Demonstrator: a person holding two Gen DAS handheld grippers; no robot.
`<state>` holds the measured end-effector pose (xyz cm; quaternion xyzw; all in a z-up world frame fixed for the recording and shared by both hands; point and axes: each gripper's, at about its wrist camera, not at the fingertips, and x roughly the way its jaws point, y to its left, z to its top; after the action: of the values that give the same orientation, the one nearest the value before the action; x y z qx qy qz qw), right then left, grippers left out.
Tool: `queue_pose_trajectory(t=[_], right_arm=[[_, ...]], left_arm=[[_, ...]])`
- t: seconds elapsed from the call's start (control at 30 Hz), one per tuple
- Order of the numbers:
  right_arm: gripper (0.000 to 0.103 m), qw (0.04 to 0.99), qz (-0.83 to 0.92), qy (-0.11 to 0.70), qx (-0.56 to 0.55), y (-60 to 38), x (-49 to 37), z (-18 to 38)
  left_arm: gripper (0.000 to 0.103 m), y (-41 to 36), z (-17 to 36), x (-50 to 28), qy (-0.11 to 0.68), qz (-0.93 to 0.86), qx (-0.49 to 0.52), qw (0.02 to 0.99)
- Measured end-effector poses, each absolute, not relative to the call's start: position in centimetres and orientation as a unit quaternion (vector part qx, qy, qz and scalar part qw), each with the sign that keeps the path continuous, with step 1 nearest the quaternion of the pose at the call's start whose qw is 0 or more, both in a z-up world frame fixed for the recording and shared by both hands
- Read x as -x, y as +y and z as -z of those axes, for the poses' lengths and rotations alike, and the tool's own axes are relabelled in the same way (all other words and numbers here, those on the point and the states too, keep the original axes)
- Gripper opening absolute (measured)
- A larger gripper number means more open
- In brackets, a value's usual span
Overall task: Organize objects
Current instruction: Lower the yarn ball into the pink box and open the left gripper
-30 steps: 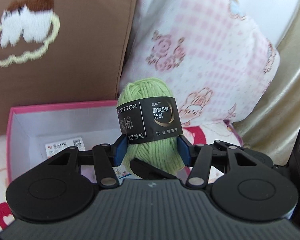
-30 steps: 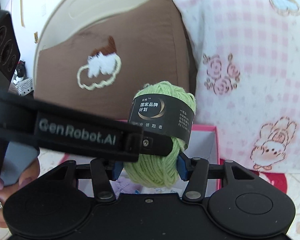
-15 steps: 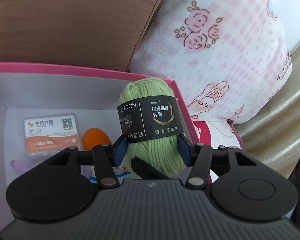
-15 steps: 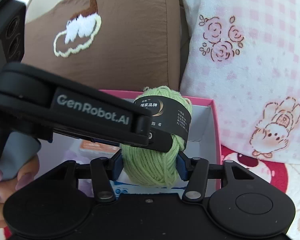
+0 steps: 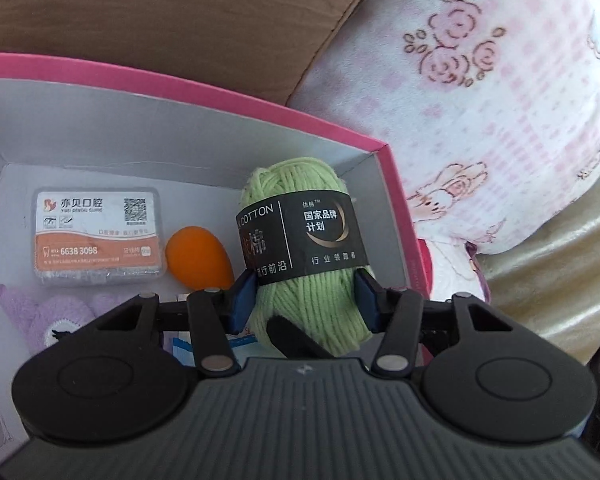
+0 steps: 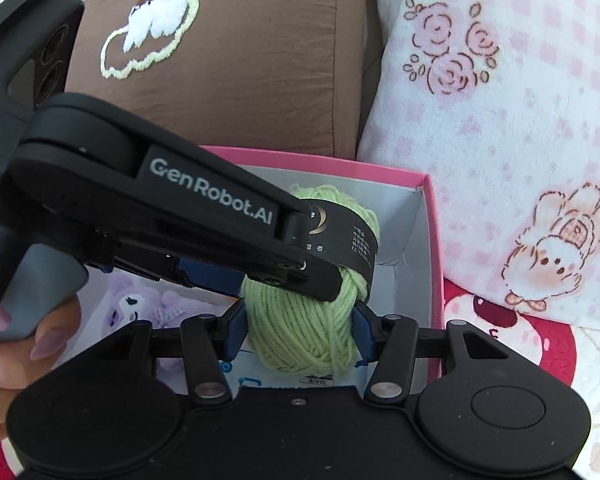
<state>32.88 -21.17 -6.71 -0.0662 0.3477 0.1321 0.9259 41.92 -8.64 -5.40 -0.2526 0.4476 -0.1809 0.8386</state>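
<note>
Pillows: a brown fabric pillow [image 6: 236, 80] with a white embroidered cloud is leaning behind the box, and a pink-and-white checked fleece pillow [image 5: 500, 112] printed with roses and rabbits is sitting just beside it on the right.
Box: an open pink cardboard box [image 5: 204, 92] with grey-white inner walls is lying in front of both pillows.
Left gripper: the black left gripper [image 5: 305, 300] is reaching down into the box's right end, its blue pads pressing both sides of the yarn; its jaws have just been closing a little on it.
Right gripper: the black right gripper [image 6: 298, 332] is clamping the same yarn from its own side, its jaws having just been opening slightly with the yarn between them and the pads touching it.
Hand: a person's hand [image 6: 24, 344] is gripping the left gripper's handle.
Yarn: a light green ball of cotton yarn [image 5: 308, 312] with a black paper band is standing upright by the box's right wall; whether it is touching the floor is hard to tell.
Plush: a lilac plush toy [image 5: 48, 316] is lying in the box's near left.
Case: a clear plastic case with an orange-and-white label [image 5: 96, 236] is lying behind the plush.
Sponge: an orange egg-shaped sponge [image 5: 198, 258] is sitting between the case and the yarn.
</note>
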Motion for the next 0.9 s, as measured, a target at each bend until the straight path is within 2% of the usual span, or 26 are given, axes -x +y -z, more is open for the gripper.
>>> queue_pose_trajectory(t=[0.2,0.27,0.33,0.43,0.77,0.83,0.87,0.9], right_arm=[[0.061,0.916,-0.2,0.341,0.071,-22.2,-31.8,5.8],[0.054,0.914,-0.205,0.344,0.067,-22.8,-31.7,5.4],[0.043,0.914,-0.201,0.343,0.074,-22.9,-31.6,5.4],[0.033,0.918,-0.18,0.341,0.097,-22.7,-31.6,6.2],[0.031,0.926,-0.099,0.32,0.177,-21.1,-31.6,7.6],[0.031,0.925,-0.096,0.328,0.167,-21.7,-31.8,7.8],[0.031,0.925,-0.107,0.331,0.155,-22.4,-31.5,7.8],[0.031,0.925,-0.118,0.332,0.146,-22.9,-31.3,7.6]], left_arm=[[0.047,-9.0,6.0,-42.3,0.455,0.157,0.237,0.844],[0.047,-9.4,5.9,-42.4,0.455,0.154,0.229,0.846],[0.046,-9.8,5.7,-42.5,0.454,0.152,0.22,0.85],[0.046,-10.3,5.8,-42.8,0.45,0.149,0.214,0.854],[0.049,-9.9,4.8,-42.5,0.451,0.149,0.226,0.851],[0.043,-9.8,5.0,-42.2,0.452,0.148,0.23,0.849],[0.037,-9.7,5.5,-42.2,0.453,0.145,0.24,0.846],[0.036,-9.6,5.9,-42.2,0.452,0.144,0.254,0.842]])
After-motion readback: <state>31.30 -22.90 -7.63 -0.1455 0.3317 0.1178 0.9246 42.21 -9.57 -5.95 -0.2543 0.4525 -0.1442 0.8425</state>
